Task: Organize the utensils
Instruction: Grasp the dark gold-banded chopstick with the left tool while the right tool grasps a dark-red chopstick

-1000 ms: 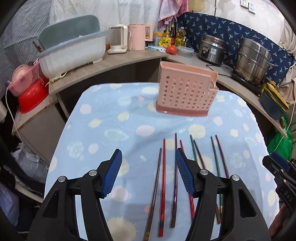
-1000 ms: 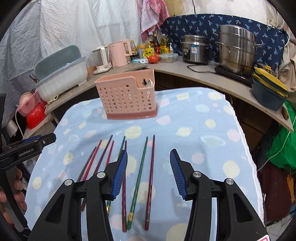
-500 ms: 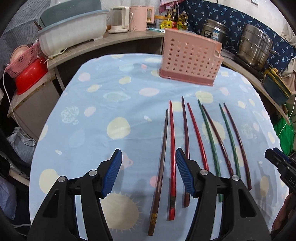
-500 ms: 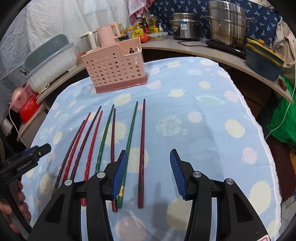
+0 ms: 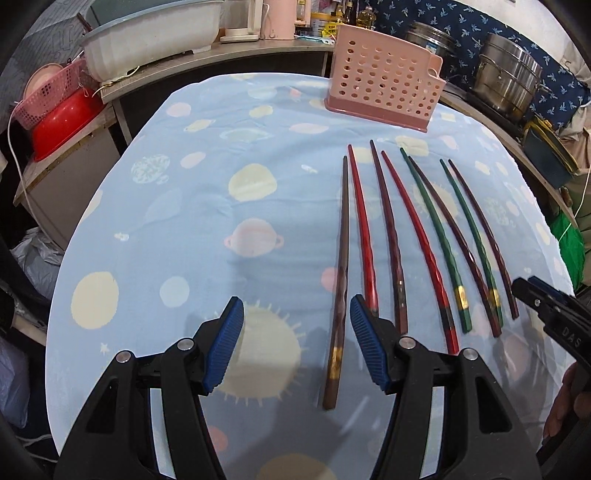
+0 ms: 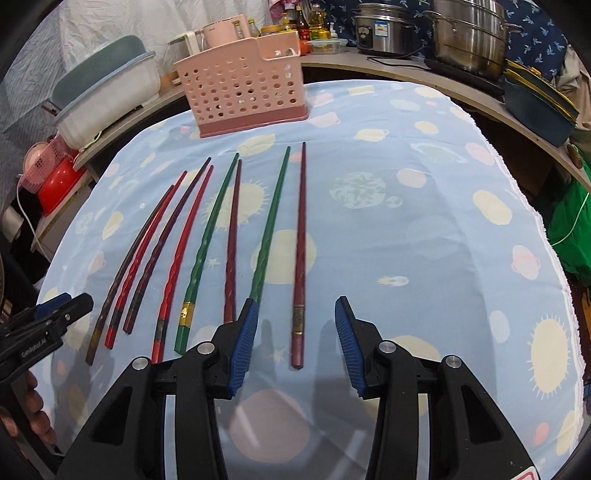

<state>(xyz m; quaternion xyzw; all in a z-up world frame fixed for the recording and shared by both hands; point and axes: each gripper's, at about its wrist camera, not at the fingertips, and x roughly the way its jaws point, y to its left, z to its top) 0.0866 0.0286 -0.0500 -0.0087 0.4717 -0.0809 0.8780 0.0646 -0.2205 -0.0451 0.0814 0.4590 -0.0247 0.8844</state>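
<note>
Several chopsticks, red, green, brown and maroon, lie side by side on the blue planet-print tablecloth (image 5: 207, 206). A pink perforated utensil holder (image 5: 384, 92) stands upright at the far end; it also shows in the right wrist view (image 6: 243, 92). My left gripper (image 5: 297, 345) is open and low over the cloth, with the leftmost brown chopstick (image 5: 340, 280) just inside its right finger. My right gripper (image 6: 293, 345) is open, and the rightmost maroon chopstick (image 6: 301, 258) ends between its fingers. A green chopstick (image 6: 267, 229) runs under its left finger.
A curved counter behind the table holds a white tub (image 5: 147, 40), a pink kettle (image 6: 221, 31), steel pots (image 6: 469, 33) and stacked bowls (image 6: 535, 107). A red basin (image 5: 59, 122) sits low on the left. The table drops off at the right edge (image 6: 546, 236).
Both grippers have come down and forward toward the near ends of the chopsticks. The holder now sits farther up in both views. Both stay open.
</note>
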